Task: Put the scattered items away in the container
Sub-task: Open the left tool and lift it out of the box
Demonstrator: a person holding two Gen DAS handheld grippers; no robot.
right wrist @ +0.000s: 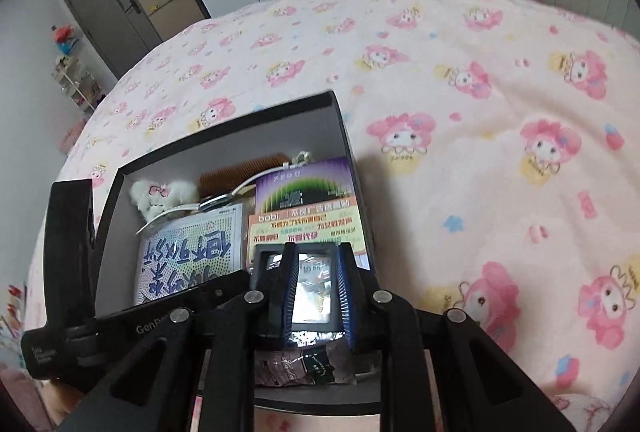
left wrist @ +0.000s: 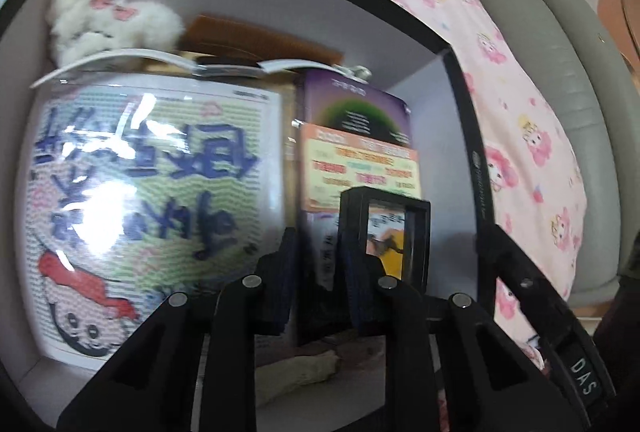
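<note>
Box [right wrist: 344,128] sits on the bed [right wrist: 480,112], packed. My right gripper [right wrist: 316,284] pinches a black frame [right wrist: 312,288]; my left gripper [left wrist: 320,280] hangs narrow, holding nothing.

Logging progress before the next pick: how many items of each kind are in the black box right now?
Plush toy: 1
Brown comb: 1
Flat printed packs: 2, the bead picture and the purple pack
Black frame: 1
Pinkish packet: 1
Total: 6 visible in the black box
</note>
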